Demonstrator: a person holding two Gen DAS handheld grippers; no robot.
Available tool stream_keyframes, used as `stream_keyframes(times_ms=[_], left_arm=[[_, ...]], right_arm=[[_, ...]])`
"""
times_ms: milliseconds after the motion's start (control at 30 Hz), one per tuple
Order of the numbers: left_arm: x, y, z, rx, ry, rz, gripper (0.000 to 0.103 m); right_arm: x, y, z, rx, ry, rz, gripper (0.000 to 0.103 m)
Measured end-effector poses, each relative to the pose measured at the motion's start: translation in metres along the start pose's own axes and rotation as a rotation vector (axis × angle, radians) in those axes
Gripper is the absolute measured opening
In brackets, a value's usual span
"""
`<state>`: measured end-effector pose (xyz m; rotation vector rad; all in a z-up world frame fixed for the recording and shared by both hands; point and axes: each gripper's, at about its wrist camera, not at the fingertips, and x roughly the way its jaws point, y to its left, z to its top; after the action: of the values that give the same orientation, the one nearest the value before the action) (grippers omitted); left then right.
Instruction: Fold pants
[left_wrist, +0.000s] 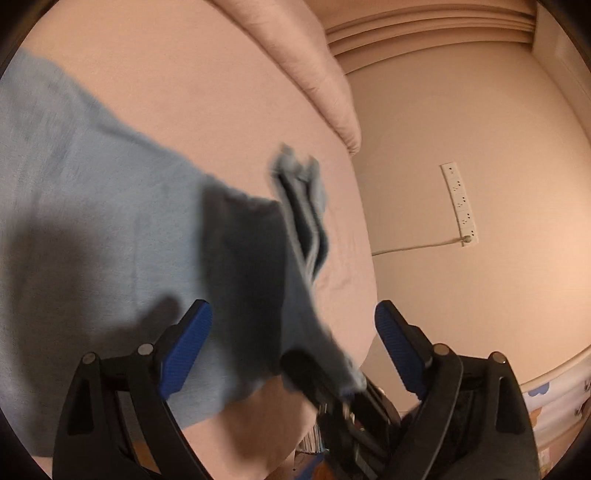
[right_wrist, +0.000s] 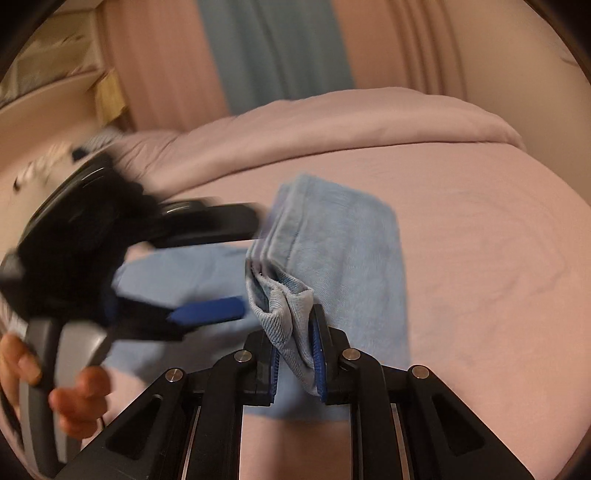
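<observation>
The light blue pants (right_wrist: 343, 258) lie on a bed covered with a pink sheet (right_wrist: 498, 258), partly folded, with one section lifted off the mattress. The right gripper (right_wrist: 297, 360) is clamped narrow on a bunched edge of the fabric, which rises between its blue pads (right_wrist: 320, 354) and drapes back down onto the rest of the garment. In the left wrist view that same gripper reaches in from below, blurred, with the cloth hanging from it.

The left gripper (left_wrist: 293, 345) stands wide, its blue pads (left_wrist: 186, 349) well apart and pressing on nothing; the pants pass beneath and between them without being pinched. A hand (right_wrist: 70, 391) holds its grey handle. A rolled pink blanket (right_wrist: 332, 125) lies along the far side of the bed, and a power strip (left_wrist: 460, 203) hangs on the wall beside it.
</observation>
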<state>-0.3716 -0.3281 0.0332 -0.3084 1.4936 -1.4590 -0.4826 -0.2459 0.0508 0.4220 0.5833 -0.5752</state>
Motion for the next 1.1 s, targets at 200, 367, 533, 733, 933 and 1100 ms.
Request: stream_keyframes(times_ms=[200, 367, 533, 733, 933, 1100], left_arm=[[-0.028, 0.024, 0.003, -0.068, -0.027, -0.002, 0.034], [-0.064, 0.029, 0.018, -0.026, -0.120, 0.044, 0.009], [-0.107, 0.039, 0.032, 0.028, -0.186, 0.138, 0.009], [-0.129, 0.062, 0.038, 0.035, -0.208, 0.219, 0.009], [-0.134, 0.078, 0.039, 0.032, -0.213, 0.332, 0.015], [-0.156, 0.081, 0.031, 0.075, -0.251, 0.437, 0.054]], right_arm=[[0.011, 0.038, -0.013, -0.123, 0.050, 0.043, 0.018], [0.019, 0.065, -0.010, -0.167, 0.047, 0.062, 0.018], [0.037, 0.106, -0.001, -0.223, 0.054, 0.129, 0.018], [0.060, 0.142, -0.010, -0.277, 0.107, 0.169, 0.018], [0.079, 0.145, -0.011, -0.287, 0.181, 0.171, 0.018], [0.084, 0.128, 0.001, -0.185, 0.256, 0.265, 0.044]])
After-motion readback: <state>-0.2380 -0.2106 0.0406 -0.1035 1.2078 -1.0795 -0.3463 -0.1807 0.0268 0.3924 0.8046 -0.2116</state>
